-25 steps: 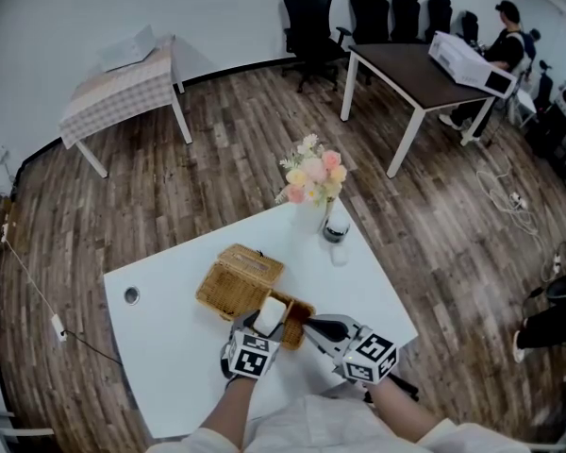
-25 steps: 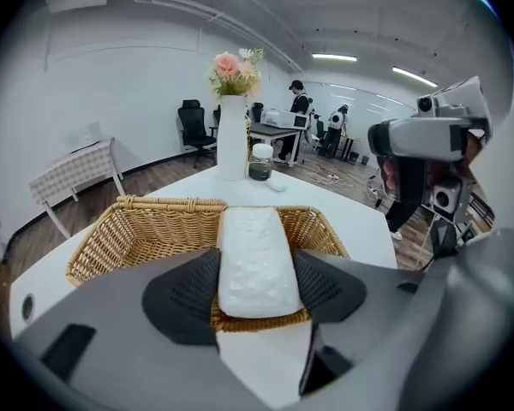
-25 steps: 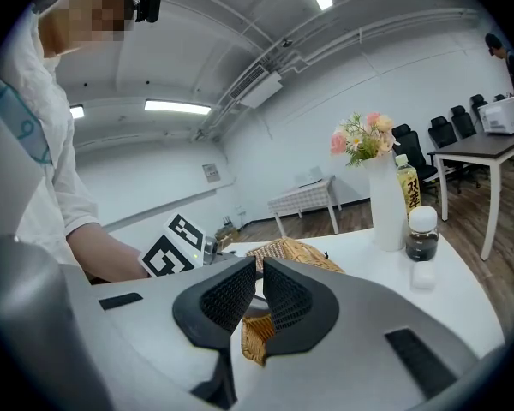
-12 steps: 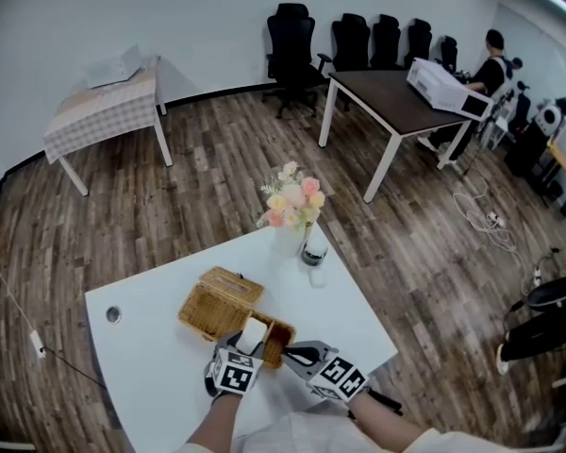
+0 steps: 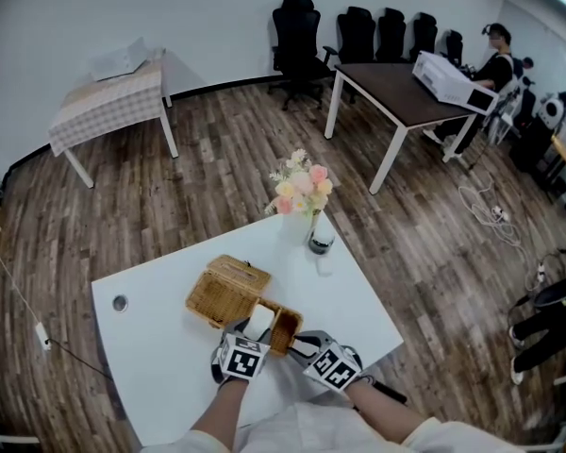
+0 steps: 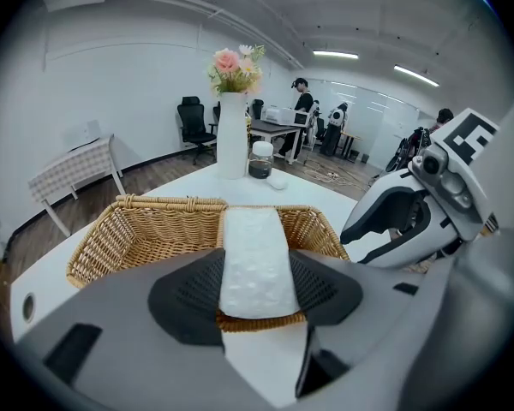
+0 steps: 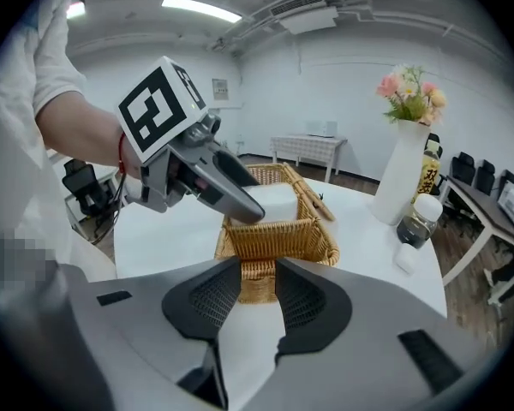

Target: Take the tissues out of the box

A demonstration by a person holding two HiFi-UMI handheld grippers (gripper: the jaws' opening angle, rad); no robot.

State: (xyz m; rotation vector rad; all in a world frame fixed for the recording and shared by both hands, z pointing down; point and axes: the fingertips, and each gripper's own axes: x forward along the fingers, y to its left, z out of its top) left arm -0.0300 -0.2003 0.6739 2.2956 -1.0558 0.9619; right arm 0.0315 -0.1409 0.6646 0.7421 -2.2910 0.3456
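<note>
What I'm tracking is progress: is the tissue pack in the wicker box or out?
In: the tissue pack sits between the walls of the wicker box, top above the rim, gripped by the left tool.

Left tool (image 6: pixel 254 288) clamps tissues (image 6: pixel 253 234); right tool (image 7: pixel 257 296), empty, is opening its jaws.

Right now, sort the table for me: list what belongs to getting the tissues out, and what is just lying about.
Job in hand:
- tissues, gripped by the left claw
- box, open
- right claw, empty, jaws opening, near the box

Lying about:
- vase with flowers
- jar beside it
</note>
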